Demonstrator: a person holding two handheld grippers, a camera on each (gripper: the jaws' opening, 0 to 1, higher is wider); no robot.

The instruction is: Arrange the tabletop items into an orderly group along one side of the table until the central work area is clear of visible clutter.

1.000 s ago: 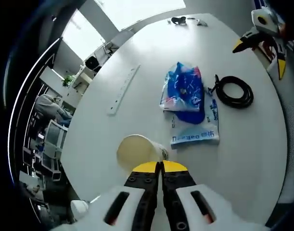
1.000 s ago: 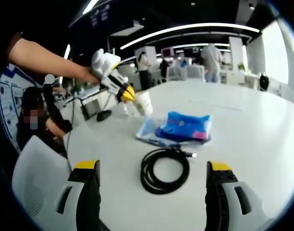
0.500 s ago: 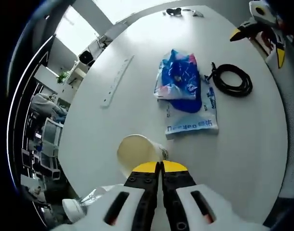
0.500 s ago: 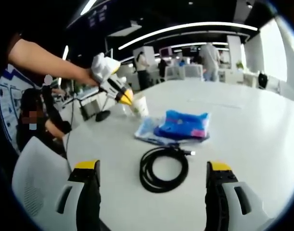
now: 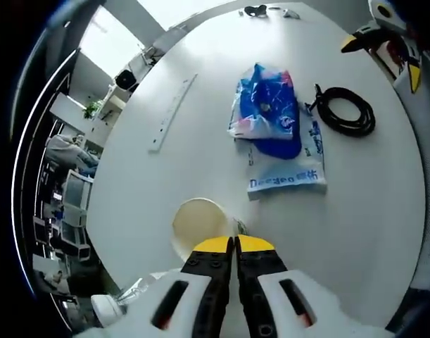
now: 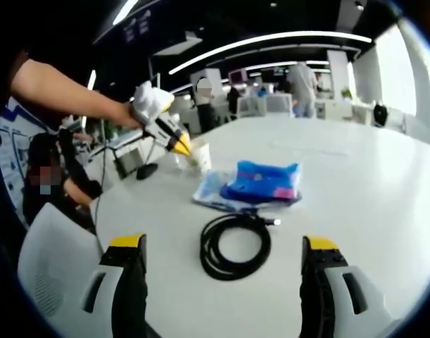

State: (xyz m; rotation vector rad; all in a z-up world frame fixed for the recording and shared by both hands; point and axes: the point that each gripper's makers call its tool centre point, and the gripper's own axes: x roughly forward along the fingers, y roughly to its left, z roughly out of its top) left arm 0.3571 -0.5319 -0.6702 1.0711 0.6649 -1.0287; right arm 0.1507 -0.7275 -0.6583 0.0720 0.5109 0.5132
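- Your left gripper (image 5: 235, 244): jaws pressed together on the near rim of the paper cup (image 5: 200, 224). In the right gripper view you can see the same gripper (image 6: 181, 146) with its yellow tips at the cup (image 6: 198, 156), your hand (image 6: 146, 103) on the white body.
- Your right gripper (image 6: 224, 243): jaws spread wide, nothing between them, touching nothing. It hangs over the near table edge, facing the cable.
- Count on the white round table (image 5: 369, 211): one paper cup, one black cable, one blue pouch, one printed plastic bag, one pair of dark glasses.
- Cup: upright, near the table edge on your left side, well apart from the rest.
- Black cable (image 6: 234, 243): coiled into a loop, lying flat, just beside the bag, between your right gripper and the pouch.
- Blue pouch (image 5: 268, 116): lies on top of the clear bag with blue print (image 5: 288, 176), around mid-table.
- Dark glasses (image 5: 256, 10): at the far edge, well apart from everything else; a small item next to them is too small to tell.
- Long pale strip (image 5: 172, 113) set in the tabletop, left of the pouch.
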